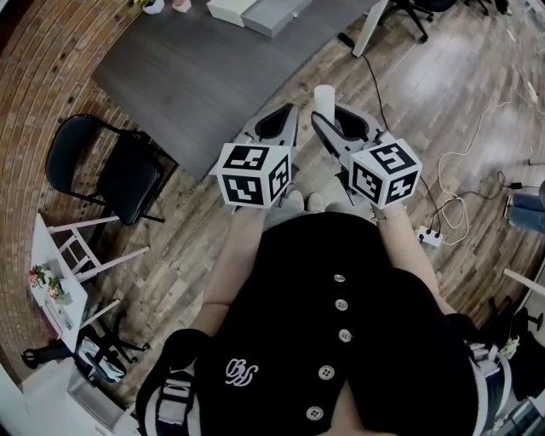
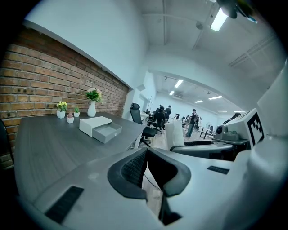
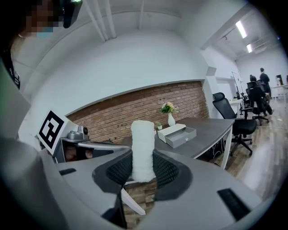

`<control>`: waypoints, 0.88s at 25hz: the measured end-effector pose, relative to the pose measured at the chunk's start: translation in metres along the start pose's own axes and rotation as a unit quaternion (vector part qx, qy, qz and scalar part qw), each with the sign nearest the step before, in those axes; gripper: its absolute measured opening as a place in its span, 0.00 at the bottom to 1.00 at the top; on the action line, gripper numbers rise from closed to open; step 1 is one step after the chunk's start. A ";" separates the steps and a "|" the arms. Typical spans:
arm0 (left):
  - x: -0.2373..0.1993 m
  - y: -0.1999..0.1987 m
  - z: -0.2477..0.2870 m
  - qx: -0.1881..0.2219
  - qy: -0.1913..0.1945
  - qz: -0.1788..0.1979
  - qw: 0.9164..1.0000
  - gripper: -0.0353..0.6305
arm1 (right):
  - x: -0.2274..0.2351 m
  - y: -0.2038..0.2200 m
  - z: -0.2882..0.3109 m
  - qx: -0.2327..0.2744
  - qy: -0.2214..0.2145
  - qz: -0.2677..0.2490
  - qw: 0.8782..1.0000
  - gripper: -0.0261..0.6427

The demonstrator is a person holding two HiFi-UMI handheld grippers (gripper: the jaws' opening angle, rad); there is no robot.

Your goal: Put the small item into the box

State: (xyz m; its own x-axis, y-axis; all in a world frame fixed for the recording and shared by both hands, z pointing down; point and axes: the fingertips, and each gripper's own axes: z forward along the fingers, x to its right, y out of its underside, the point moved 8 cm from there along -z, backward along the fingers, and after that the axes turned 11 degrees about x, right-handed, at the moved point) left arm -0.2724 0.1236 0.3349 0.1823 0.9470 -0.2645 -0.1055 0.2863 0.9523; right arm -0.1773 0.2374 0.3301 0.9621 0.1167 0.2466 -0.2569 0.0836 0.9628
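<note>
My right gripper (image 3: 143, 170) is shut on a small white fuzzy roll (image 3: 143, 148) that stands upright between its pads; from the head view the roll (image 1: 324, 100) pokes up from that gripper (image 1: 334, 117). My left gripper (image 2: 145, 157) is shut with nothing in it, and sits just left of the right one (image 1: 288, 112). The box (image 3: 177, 134) is white with a grey drawer pulled open. It lies on the dark grey table (image 1: 204, 68) at the far end (image 1: 262, 12), well ahead of both grippers, and also shows as the box (image 2: 100, 128) in the left gripper view.
A black folding chair (image 1: 111, 166) stands left of the table and a white stand (image 1: 64, 255) nearer. A power strip with cables (image 1: 428, 236) lies on the wooden floor at right. Small potted plants (image 2: 92, 101) line the brick wall. People (image 2: 193, 121) and office chairs (image 3: 245, 119) are far off.
</note>
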 end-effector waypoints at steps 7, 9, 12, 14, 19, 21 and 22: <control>-0.008 -0.003 0.002 0.004 0.006 0.001 1.000 0.07 | -0.002 -0.001 0.009 0.009 -0.001 0.001 1.000 0.24; -0.014 -0.007 0.004 0.010 0.011 -0.002 1.000 0.07 | 0.000 -0.006 0.015 0.016 -0.005 0.008 1.000 0.24; -0.026 -0.010 0.010 0.014 0.016 -0.008 1.000 0.07 | 0.005 -0.011 0.026 0.020 -0.003 0.002 1.000 0.24; -0.034 -0.010 0.018 0.014 0.016 -0.010 1.000 0.07 | 0.013 -0.012 0.033 0.021 0.004 -0.003 1.000 0.24; -0.053 -0.011 0.047 0.013 0.005 -0.015 1.000 0.07 | 0.055 -0.020 0.058 0.027 -0.004 0.005 1.000 0.24; -0.066 -0.015 0.067 0.020 -0.010 -0.014 1.000 0.07 | 0.080 -0.027 0.077 0.031 -0.012 0.002 0.999 0.24; -0.072 -0.018 0.078 0.025 -0.020 -0.014 0.999 0.07 | 0.094 -0.030 0.088 0.031 -0.018 0.001 0.999 0.24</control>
State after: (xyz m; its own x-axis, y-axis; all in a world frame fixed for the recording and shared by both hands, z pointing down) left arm -0.2078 0.0387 0.3492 0.2234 0.9321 -0.2851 -0.0521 0.3035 0.9514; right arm -0.0716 0.1584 0.3341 0.9646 0.0818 0.2506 -0.2531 0.0219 0.9672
